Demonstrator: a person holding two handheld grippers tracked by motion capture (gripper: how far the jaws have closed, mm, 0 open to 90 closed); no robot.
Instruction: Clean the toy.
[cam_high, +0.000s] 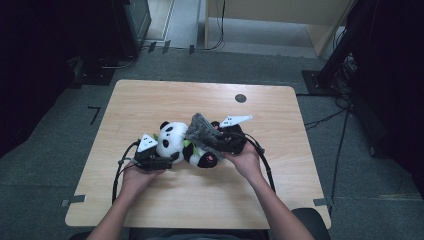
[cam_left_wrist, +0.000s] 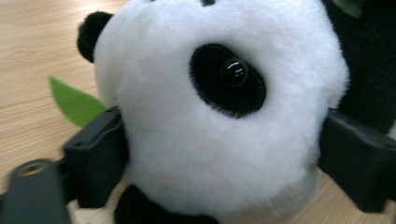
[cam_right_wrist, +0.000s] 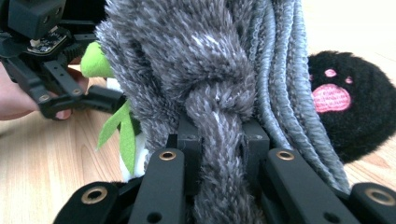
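Right now I see the black-and-white plush panda toy (cam_high: 176, 142) lying near the centre of the light wooden table (cam_high: 150, 100), head toward 9 o'clock, feet toward 3 o'clock. My left gripper (cam_high: 162, 161) sits at the panda's 7 o'clock. In the left gripper view its jaws stand wide on either side of the white furry head (cam_left_wrist: 219, 116), both black pads against the fur; whether they press on it I cannot tell. A green felt leaf (cam_left_wrist: 77, 102) pokes out at 9 o'clock of the head in that view, flat over the wood.

My right gripper (cam_high: 220, 140) sits at the panda's 2 o'clock, jaws narrow, clamped on a knot of the fuzzy grey knitted cloth (cam_right_wrist: 215, 70). The cloth drapes over the panda's body in the high view (cam_high: 202, 131). In the right gripper view the grey ribbed folds hang at 1 o'clock of the knot, a black plush paw with pink pads (cam_right_wrist: 348, 102) lies at 3 o'clock on the table, and green leaves (cam_right_wrist: 119, 128) show at 9 o'clock.
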